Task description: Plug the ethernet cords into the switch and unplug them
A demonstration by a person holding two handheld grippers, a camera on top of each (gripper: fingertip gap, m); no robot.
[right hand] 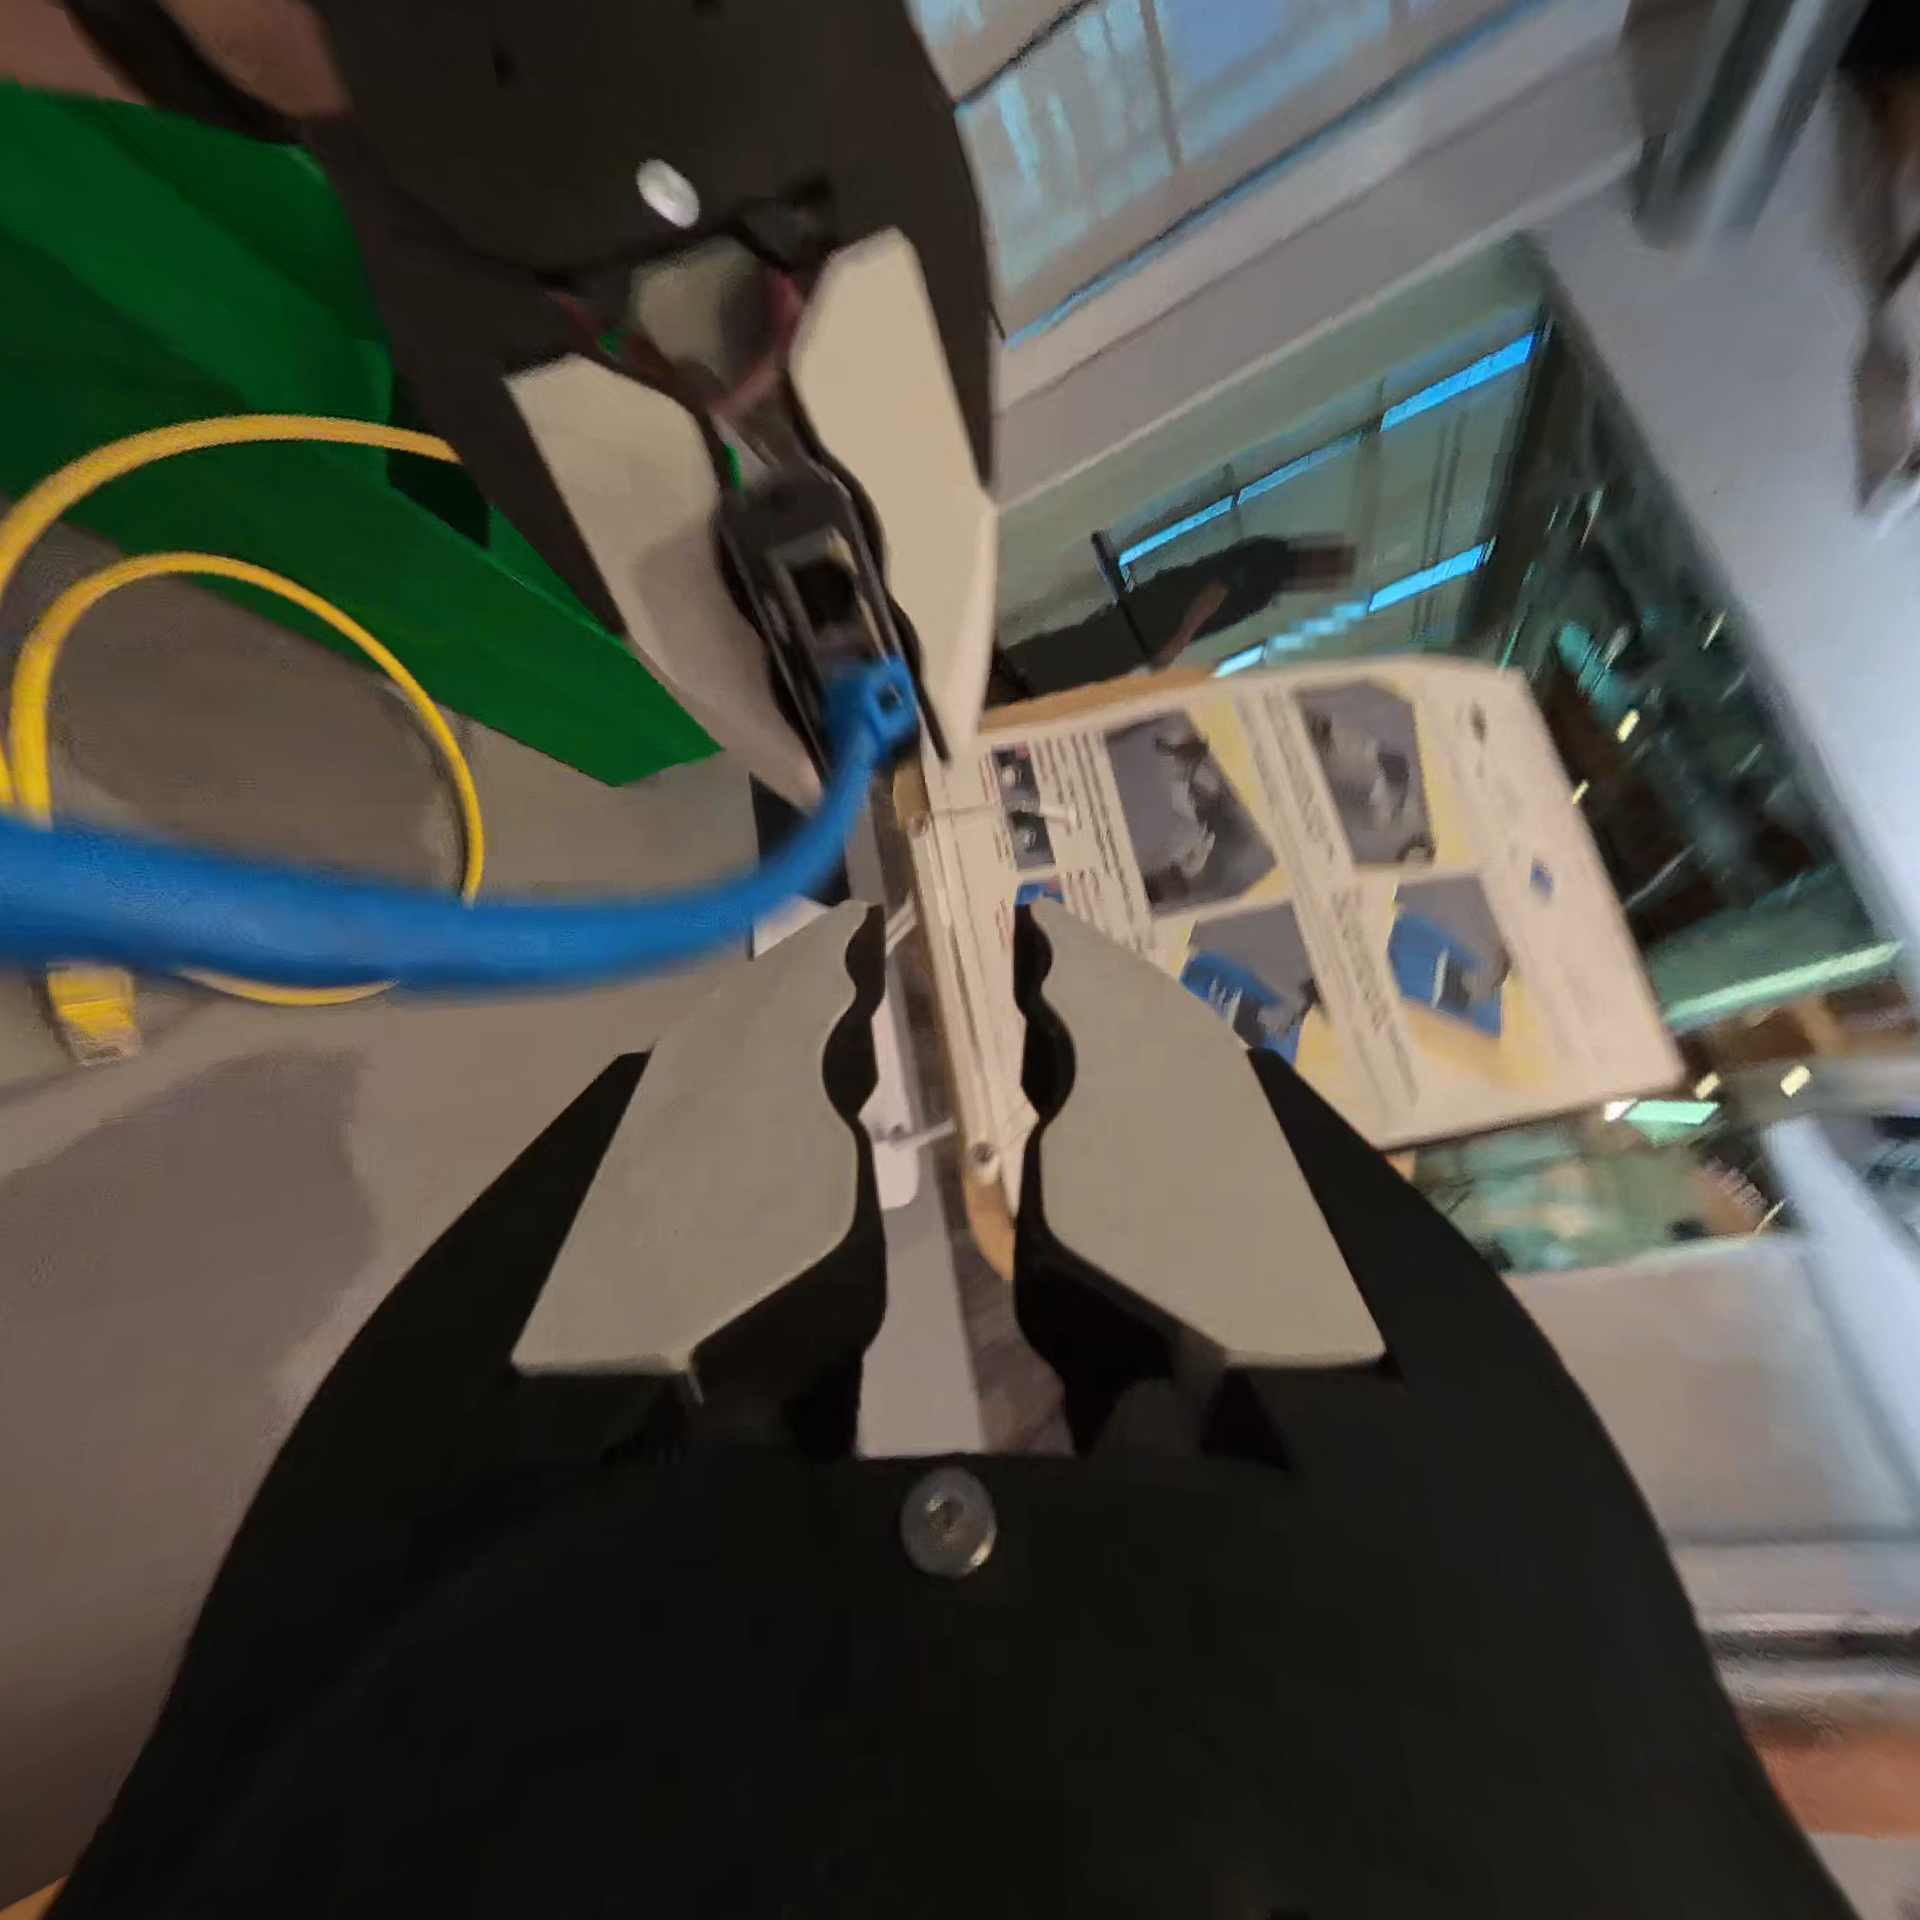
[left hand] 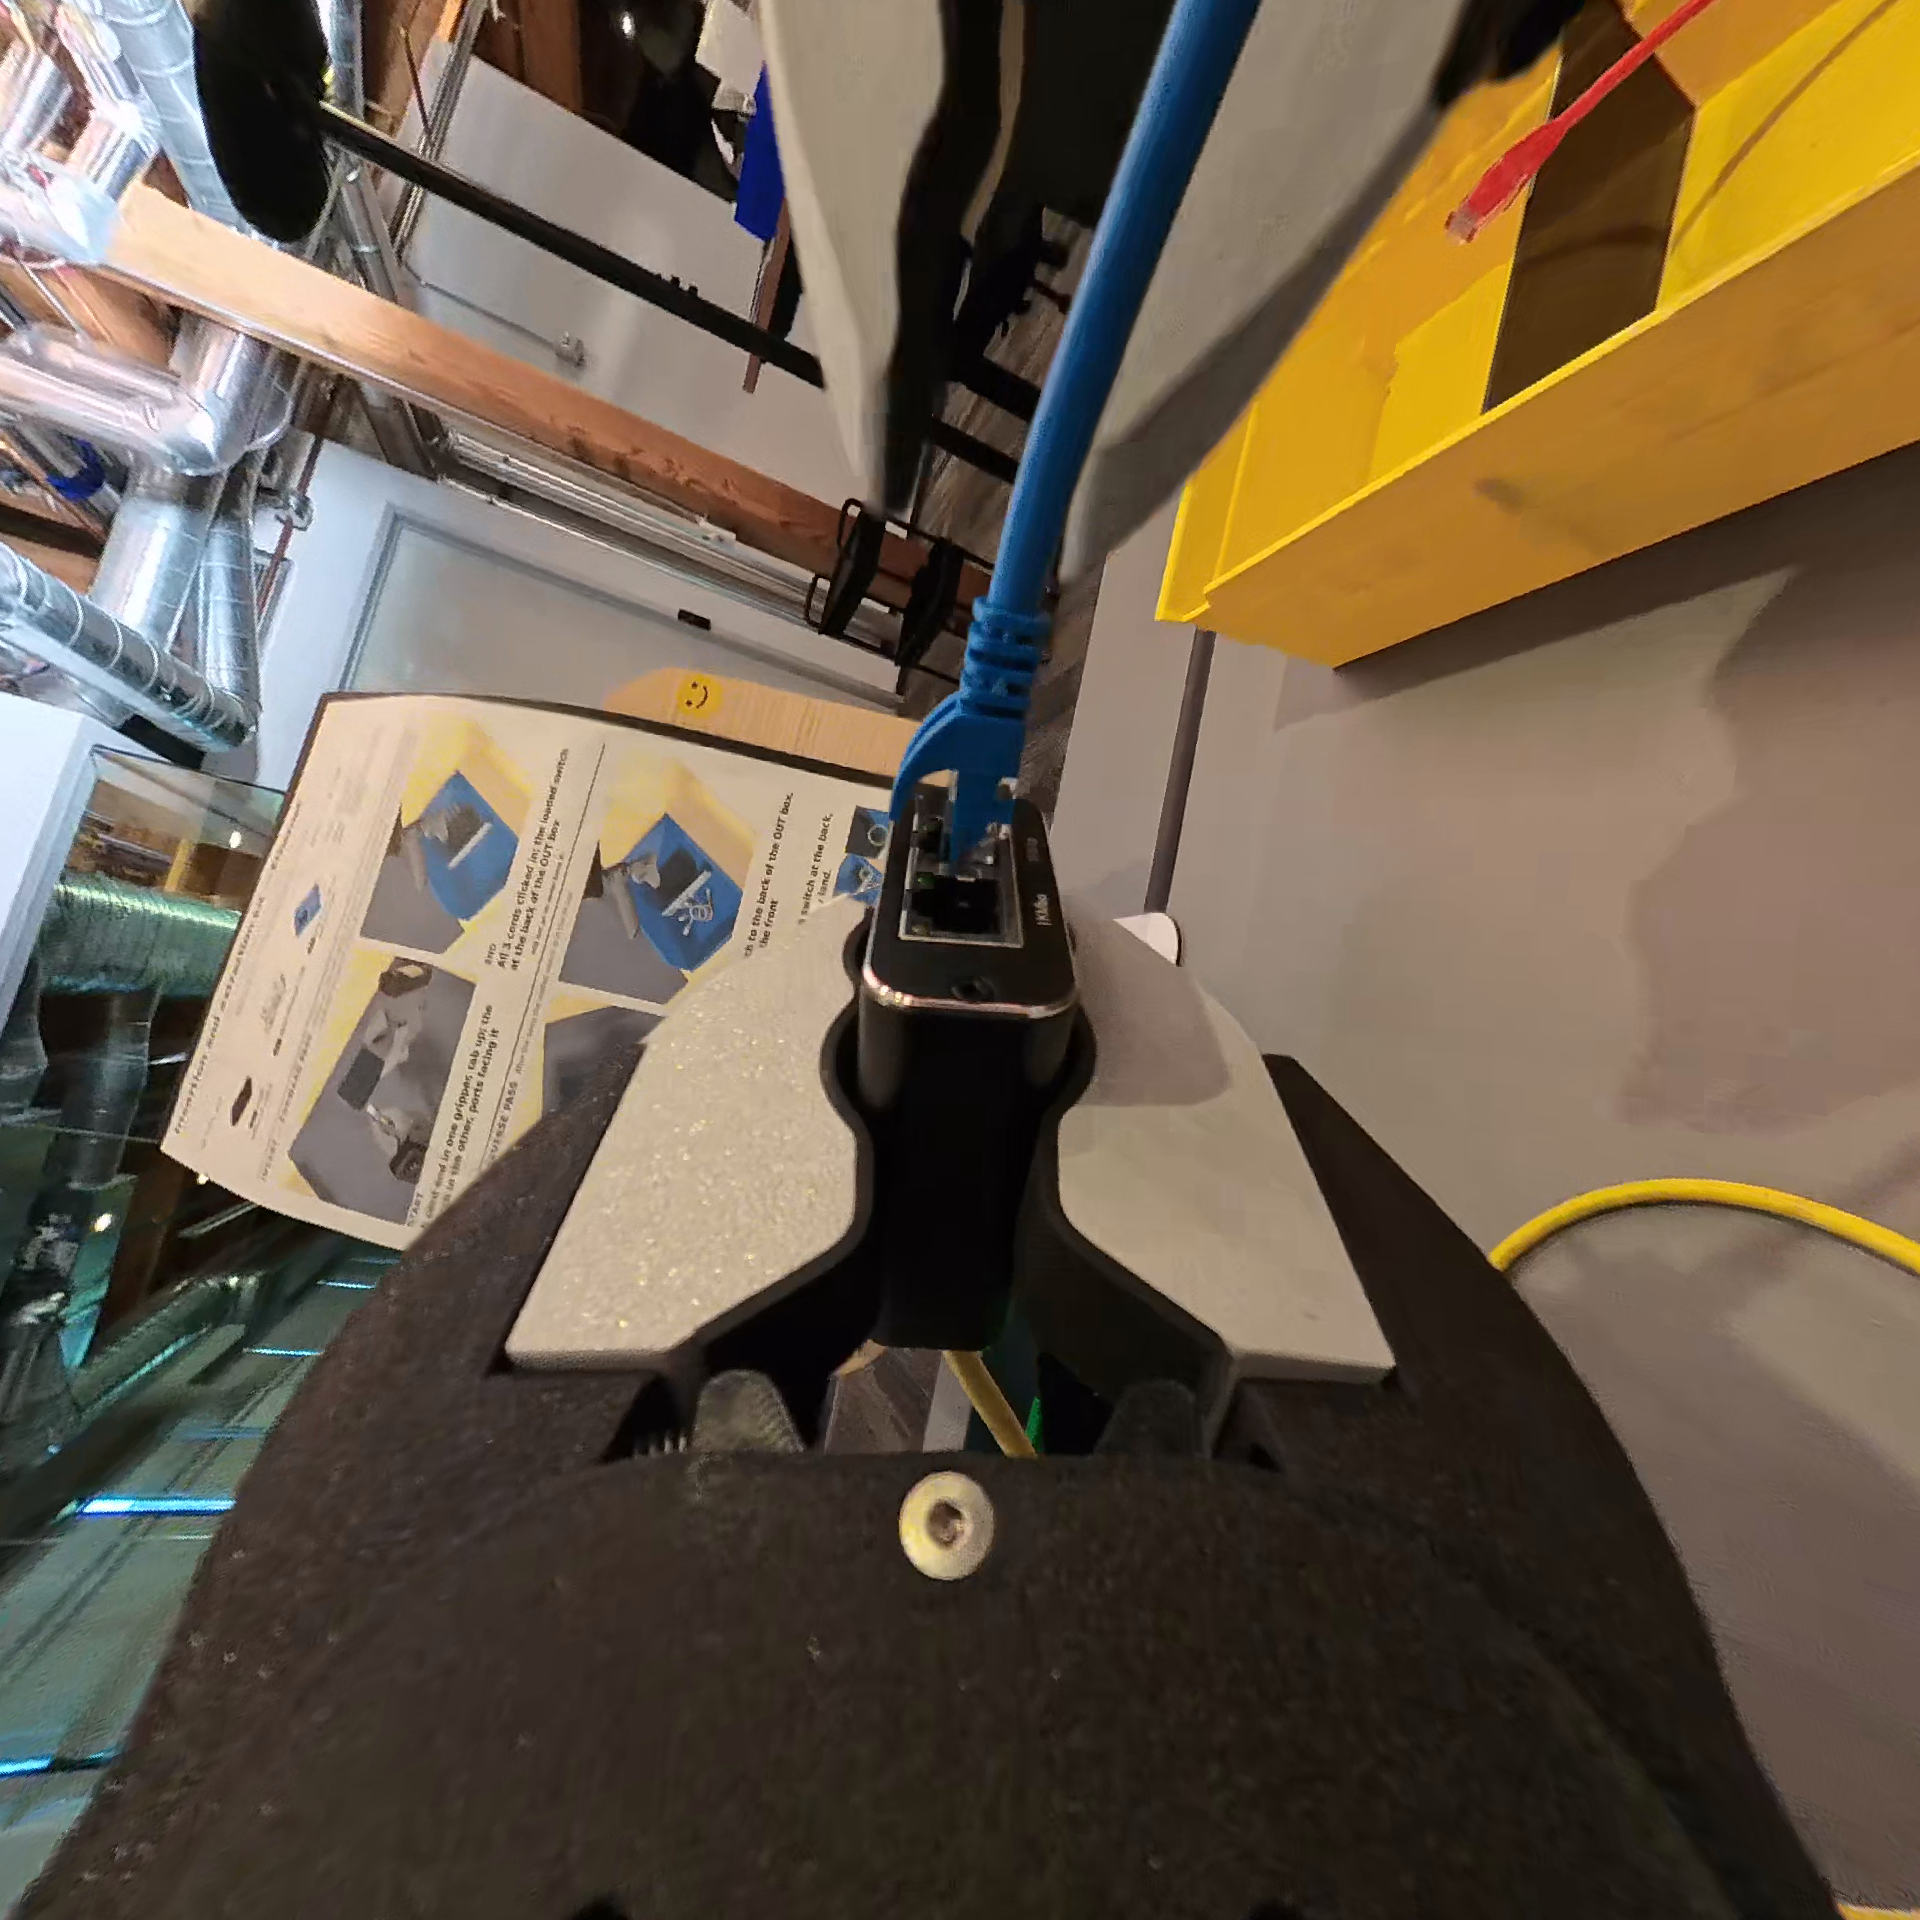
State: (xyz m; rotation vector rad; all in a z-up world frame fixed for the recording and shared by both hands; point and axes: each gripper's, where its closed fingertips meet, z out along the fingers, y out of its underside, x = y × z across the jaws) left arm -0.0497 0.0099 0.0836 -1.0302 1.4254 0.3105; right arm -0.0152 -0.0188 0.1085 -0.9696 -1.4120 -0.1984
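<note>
My left gripper (left hand: 977,935) is shut on a black switch (left hand: 966,1049) and holds it in the air with the ports facing away. A blue ethernet cord (left hand: 1081,343) is plugged into a far port, and the near port is empty. In the right wrist view my right gripper (right hand: 945,935) is open and empty, just below the left gripper's fingers (right hand: 883,416) and the switch (right hand: 821,592). The blue cord (right hand: 416,935) runs off to the left from the switch. A yellow cord (right hand: 260,582) lies coiled on the grey table, its plug (right hand: 94,1008) free. A red cord's plug (left hand: 1486,197) hangs in the yellow box.
A yellow box (left hand: 1558,468) stands on the grey table (left hand: 1558,883). A green bin (right hand: 312,499) sits by the yellow coil. A printed instruction sheet on a board (right hand: 1351,883) stands at the table's edge, also in the left wrist view (left hand: 468,935). The yellow cord (left hand: 1704,1195) loops near the left gripper. The tips of one gripper are about 6 cm away from the tips of the other.
</note>
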